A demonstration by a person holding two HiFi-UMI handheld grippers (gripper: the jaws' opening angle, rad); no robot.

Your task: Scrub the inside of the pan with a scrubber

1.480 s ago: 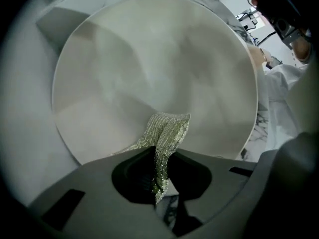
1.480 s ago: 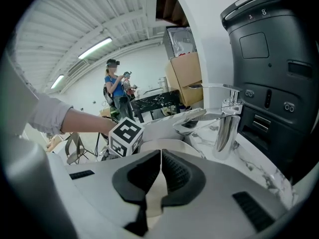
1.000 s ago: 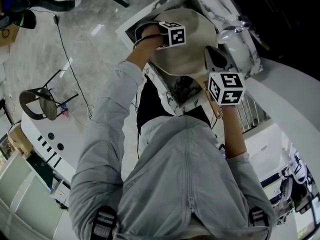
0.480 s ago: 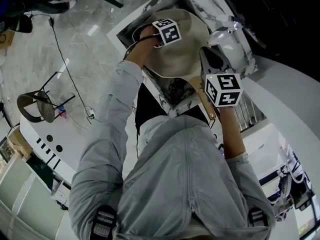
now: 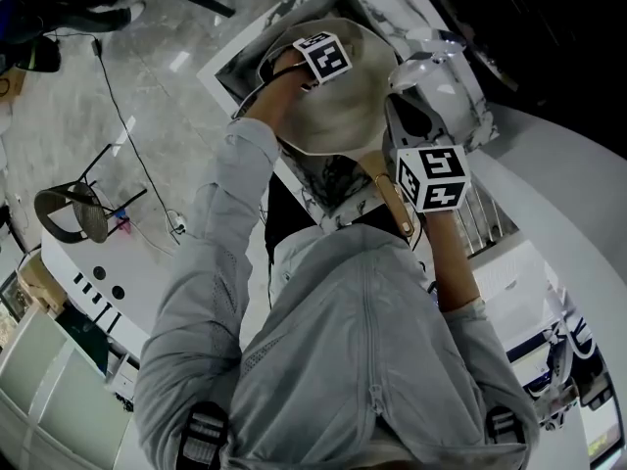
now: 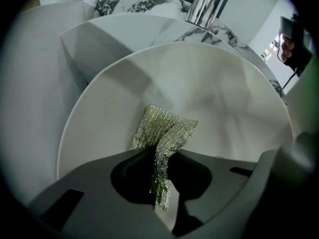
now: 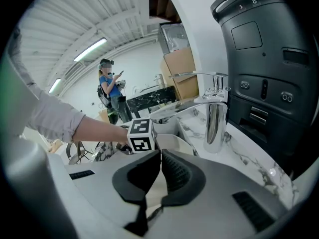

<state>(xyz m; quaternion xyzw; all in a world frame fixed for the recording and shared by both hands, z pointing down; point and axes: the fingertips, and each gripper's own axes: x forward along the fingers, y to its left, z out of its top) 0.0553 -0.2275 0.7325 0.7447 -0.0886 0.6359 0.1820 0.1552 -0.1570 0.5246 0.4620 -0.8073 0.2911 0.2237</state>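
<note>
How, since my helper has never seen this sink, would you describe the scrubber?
Find the marble sink with its chrome tap; a pale round pan sits in it. Inside the pan, pinched in the left tongs, is the scrubber: a crumpled, glittery yellow-green mesh cloth, the only woven thing there.

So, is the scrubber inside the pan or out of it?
Inside. The left hand-held gripper pinches the scrubber, and its free end lies against the pan's pale inner wall.
</note>
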